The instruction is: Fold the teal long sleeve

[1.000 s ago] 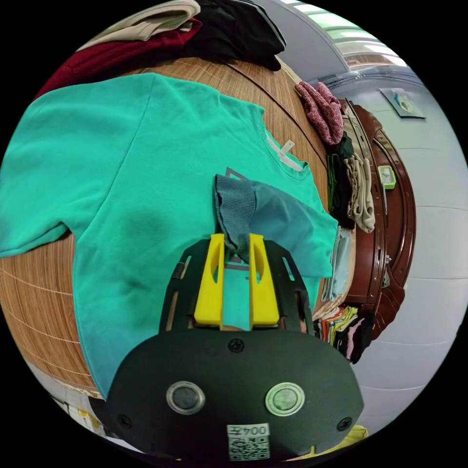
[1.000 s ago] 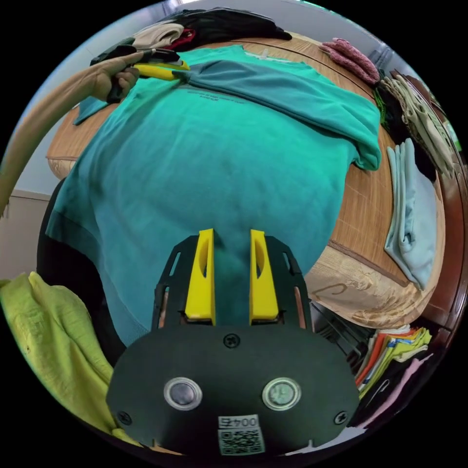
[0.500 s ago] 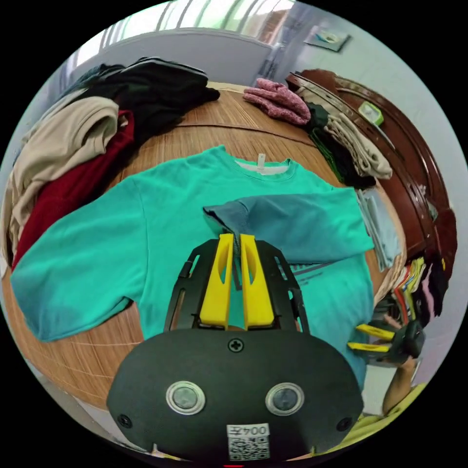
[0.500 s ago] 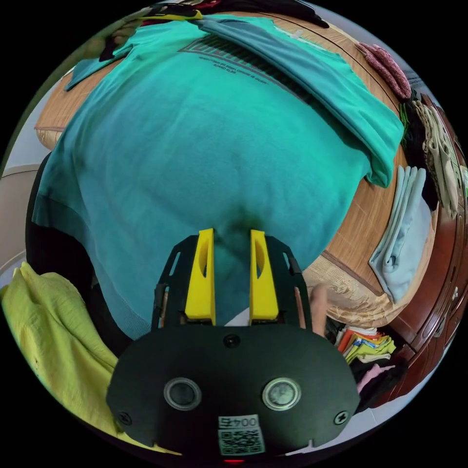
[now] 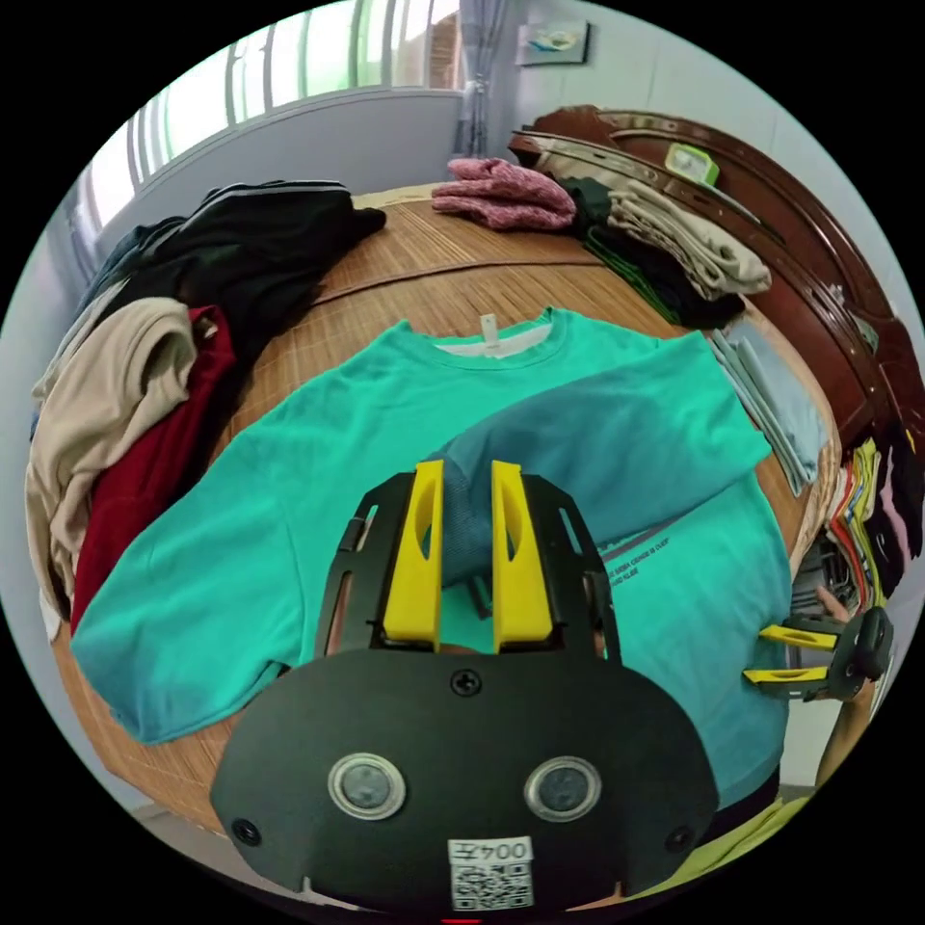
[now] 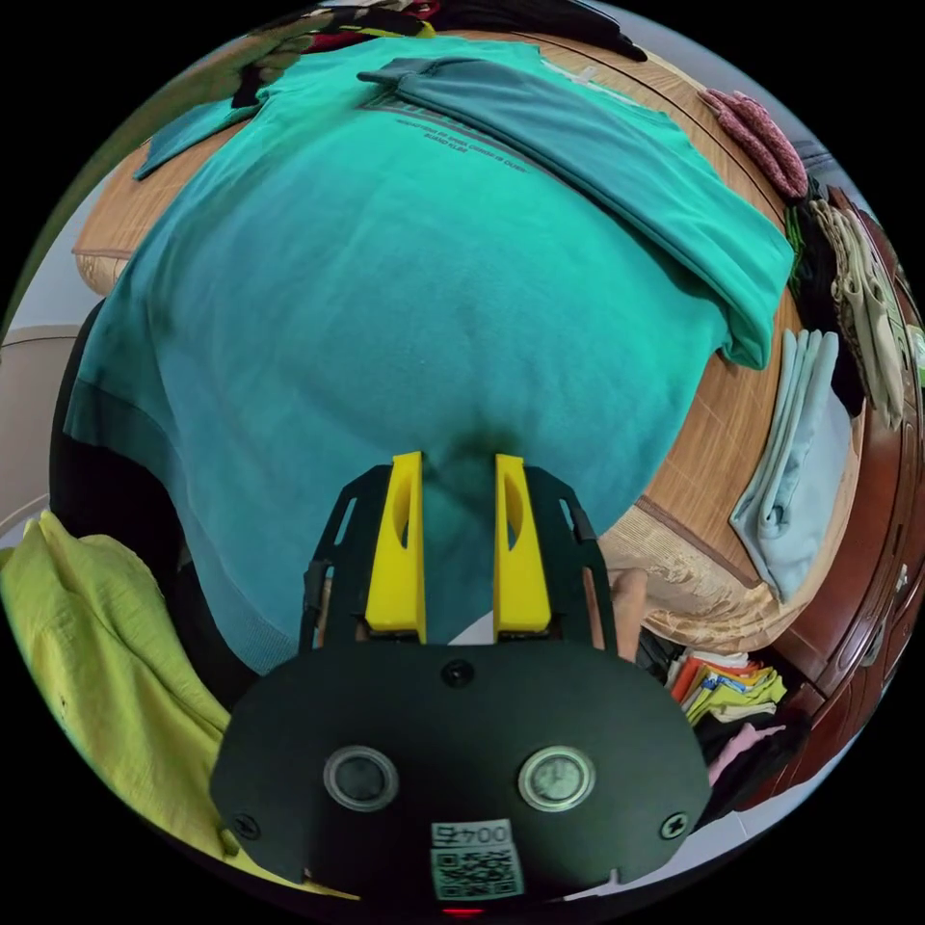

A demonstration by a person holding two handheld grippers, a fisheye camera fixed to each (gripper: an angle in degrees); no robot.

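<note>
Surface: woven bamboo mat (image 5: 453, 260) over a rounded table, spread beyond your left gripper (image 5: 466, 482).
Room: pale wall and window (image 5: 289, 58) far ahead of that tool; dark carved wooden furniture (image 5: 819, 251) off to its right.
Teal long sleeve shirt (image 5: 318, 462): lies flat, chest up, on the mat. One sleeve (image 5: 617, 434) is folded across the chest; the other (image 5: 183, 617) stretches out to the left tool's left.
Left gripper: your jaws stand apart over the folded sleeve's cuff (image 5: 464, 520), which lies between them, let go.
Right gripper (image 6: 461, 482): jaws parted, shirt hem fabric bunched between them; you cannot tell whether they touch it.
Left gripper view adds: heap of black, beige and dark red clothes (image 5: 164, 318), pink knit pile (image 5: 506, 191), and your right tool low at its right.
Right gripper view adds: folded pale blue cloth (image 6: 805, 462) to its right and lime green garment (image 6: 96, 665) near its left.
</note>
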